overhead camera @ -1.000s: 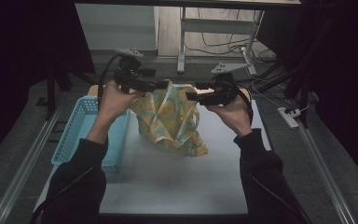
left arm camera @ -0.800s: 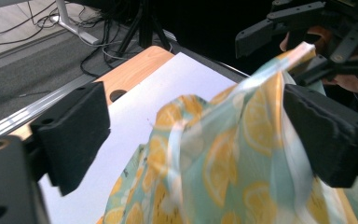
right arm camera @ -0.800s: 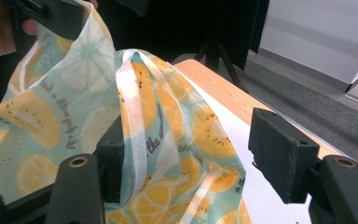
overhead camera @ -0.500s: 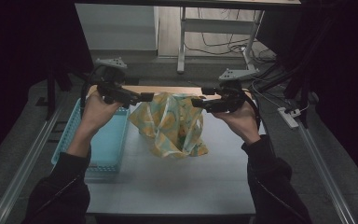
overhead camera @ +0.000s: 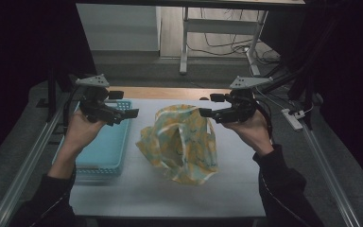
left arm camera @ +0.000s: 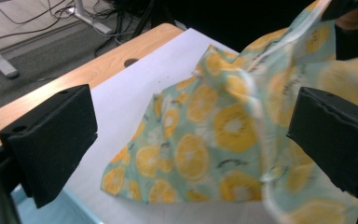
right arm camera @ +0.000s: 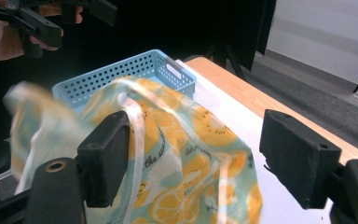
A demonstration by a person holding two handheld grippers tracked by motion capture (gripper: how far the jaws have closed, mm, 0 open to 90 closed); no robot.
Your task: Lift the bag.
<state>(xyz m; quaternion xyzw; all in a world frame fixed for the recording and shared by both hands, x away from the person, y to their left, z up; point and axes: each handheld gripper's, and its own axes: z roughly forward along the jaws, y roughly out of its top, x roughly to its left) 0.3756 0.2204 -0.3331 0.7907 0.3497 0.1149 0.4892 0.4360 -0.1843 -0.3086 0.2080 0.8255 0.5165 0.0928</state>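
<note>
A fabric bag [overhead camera: 179, 142] printed with yellow citrus slices on pale green slumps on the white table top [overhead camera: 137, 194]. My left gripper [overhead camera: 124, 104] hovers open to its left, over the blue basket [overhead camera: 108, 146]. In the left gripper view the jaws [left arm camera: 191, 116] stand wide apart with the bag [left arm camera: 205, 140] beyond them. My right gripper [overhead camera: 209, 105] is open at the bag's upper right. In the right gripper view [right arm camera: 200, 149] a pale strap [right arm camera: 135, 135] of the bag [right arm camera: 186, 158] hangs against one pad, ungripped.
The perforated blue basket [right arm camera: 135, 74] sits at the table's left edge, beside the bag. A wooden strip [overhead camera: 170, 92] runs along the far edge. Metal rails flank the table, and a desk frame with cables [overhead camera: 217, 42] stands on the floor behind.
Both grippers have let go of the bag's top and moved apart, left going left and right going right. The bag has dropped and spread on the table.
</note>
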